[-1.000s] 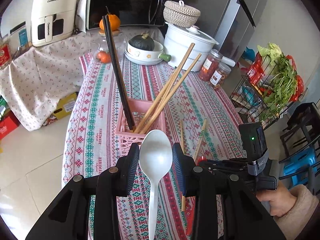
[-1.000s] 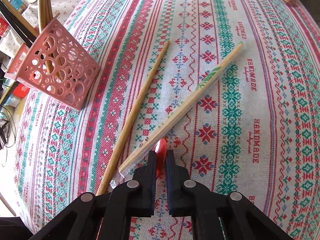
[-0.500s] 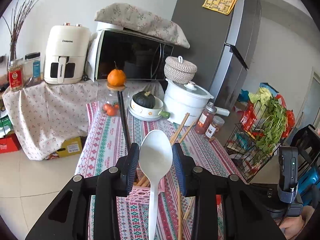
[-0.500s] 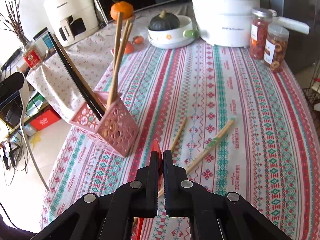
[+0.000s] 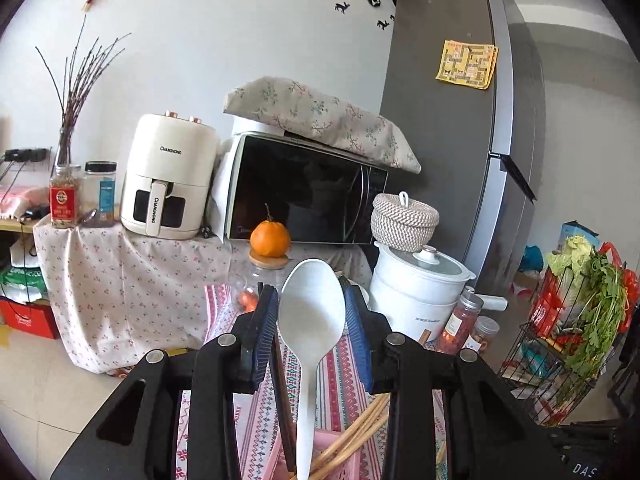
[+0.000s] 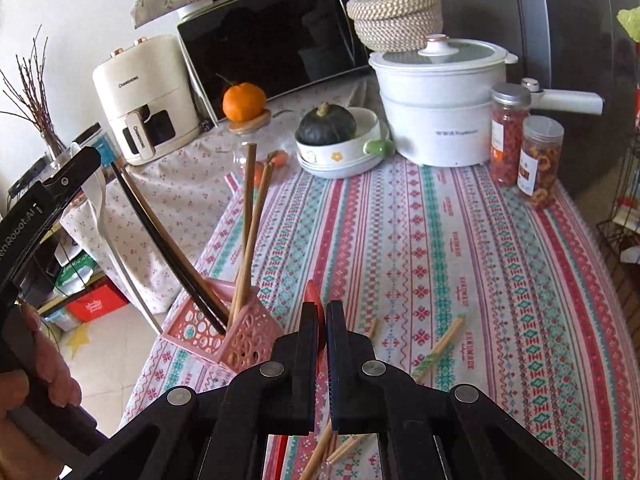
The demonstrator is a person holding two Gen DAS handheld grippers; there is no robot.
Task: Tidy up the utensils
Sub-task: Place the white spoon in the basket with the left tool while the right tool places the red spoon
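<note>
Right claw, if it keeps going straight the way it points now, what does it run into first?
Probably the striped tablecloth past the pink utensil basket. The right claw, shut on a red utensil, tilts down toward bare cloth; depth is hard to judge.

White wall [image 5: 248, 32], grey fridge [image 5: 452, 152], pale tiled floor [image 5: 52, 392], daylight; microwave [image 5: 304, 192] beside air fryer [image 5: 168, 184].

white spoon [image 5: 311, 320] handle cut off, red utensil [image 6: 313, 304] mostly hidden
</note>
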